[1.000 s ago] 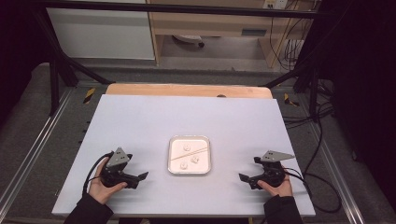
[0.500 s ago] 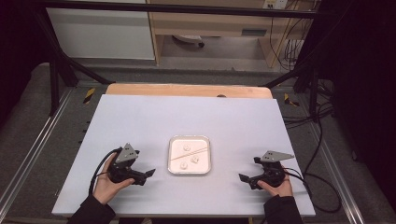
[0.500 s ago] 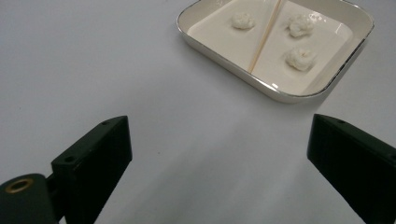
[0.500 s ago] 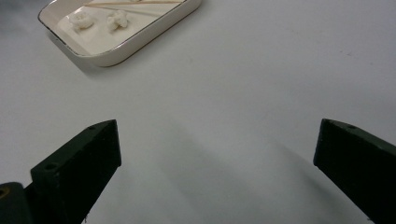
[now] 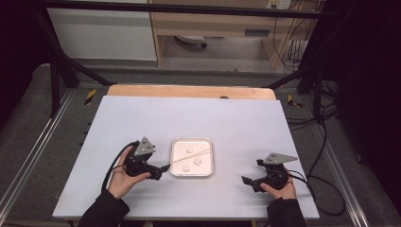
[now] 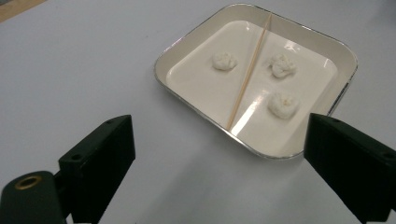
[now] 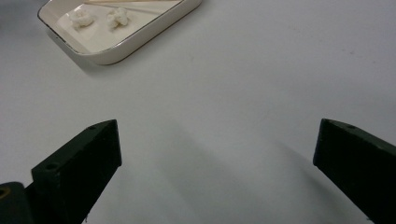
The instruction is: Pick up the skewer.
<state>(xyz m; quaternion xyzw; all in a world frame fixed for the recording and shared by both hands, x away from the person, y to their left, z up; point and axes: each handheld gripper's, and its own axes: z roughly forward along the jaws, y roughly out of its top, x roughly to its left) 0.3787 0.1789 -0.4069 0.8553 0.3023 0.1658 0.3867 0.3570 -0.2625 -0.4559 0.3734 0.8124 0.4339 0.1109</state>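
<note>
A shallow white square tray (image 5: 191, 142) with rounded corners and a thin metallic rim lay on the pale grey surface (image 5: 189, 113), toward the near edge and about midway between the two hands; inside it sat three small white lumps (image 6: 283, 104), and a thin wooden stick (image 6: 248, 73) lay slantwise across the tray floor, one lump on one side of it and two on the other, its far end resting against the tray's wall; the left gripper (image 5: 162, 168) was held in the person's left hand (image 5: 122, 177) just beside the tray's left edge, its tips pointing at the tray and close to the rim, though whether they touched it could not be told from the high view; in the left gripper view its two black jaws stood wide apart with nothing between them, the near corner of the tray lying just ahead of the gap; the right gripper (image 5: 249, 181) was held in the right hand (image 5: 280, 189) well apart from the tray, low over the bare surface near the front right; in the right gripper view its jaws were likewise spread wide and empty, the tray showing at the upper left; a black cable (image 5: 321, 189) trailed from it toward the surface's right edge.
</note>
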